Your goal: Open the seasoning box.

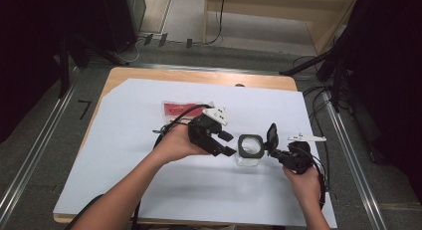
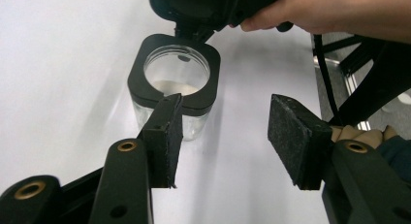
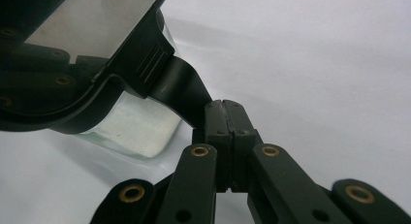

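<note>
While the right gripper (image 1: 278, 151) pinches the hinged black lid (image 1: 271, 135) upright, a square glass jar (image 1: 250, 151) stands open at centre frame. The left gripper (image 1: 223, 143), jaws spread and empty, hovers beside it, seemingly ready to steady it.

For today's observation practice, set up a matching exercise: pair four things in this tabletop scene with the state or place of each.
Things:
1. left gripper
2. right gripper
3. jar lid
4. red packet

States or places:
A. flipped up, standing open beside the jar's mouth
B. jaws apart, close to the glass jar
C. jaws pressed together on the lid's black tab
D. lying flat on the white sheet, beyond the left hand

Pairs: 1-B, 2-C, 3-A, 4-D
</note>
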Demonstrator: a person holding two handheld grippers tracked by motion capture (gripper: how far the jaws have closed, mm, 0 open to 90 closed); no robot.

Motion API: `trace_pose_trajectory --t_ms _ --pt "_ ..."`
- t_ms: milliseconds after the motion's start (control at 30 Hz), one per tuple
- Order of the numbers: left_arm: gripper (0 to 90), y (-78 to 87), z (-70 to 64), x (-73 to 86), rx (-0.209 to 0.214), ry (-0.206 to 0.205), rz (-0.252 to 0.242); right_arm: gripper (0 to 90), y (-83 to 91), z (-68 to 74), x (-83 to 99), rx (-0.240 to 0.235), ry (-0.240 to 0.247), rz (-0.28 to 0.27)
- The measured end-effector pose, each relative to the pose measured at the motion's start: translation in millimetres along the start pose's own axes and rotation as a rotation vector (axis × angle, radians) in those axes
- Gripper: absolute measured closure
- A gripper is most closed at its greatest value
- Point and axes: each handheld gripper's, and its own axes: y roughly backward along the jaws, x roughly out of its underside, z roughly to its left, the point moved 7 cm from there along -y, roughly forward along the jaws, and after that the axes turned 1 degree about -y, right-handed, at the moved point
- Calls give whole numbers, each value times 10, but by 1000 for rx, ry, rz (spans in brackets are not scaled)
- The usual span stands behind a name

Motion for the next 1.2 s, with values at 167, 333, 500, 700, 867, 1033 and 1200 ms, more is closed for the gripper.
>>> trace_pose_trajectory --t_ms 167,333,500,700,867,1033,1200 --pt "473 133 16 116 -25 14 -6 900 -25 47 -9 1 19 0" --pt "466 274 14 229 -53 39 -19 900 -49 85 -22 -3 24 1" --pt "465 409 63 402 -79 77 -12 900 -76 121 -35 -12 30 5" --pt "450 599 136 601 -118 110 -3 900 -107 183 -49 -25 39 11" --pt "440 795 199 722 -162 145 -23 900 -144 238 -62 -45 48 12" --pt "440 965 272 829 -191 173 -50 900 -154 269 -65 -51 58 17" --pt "453 1118 345 909 -236 194 -61 860 -41 221 -101 -34 81 -17"
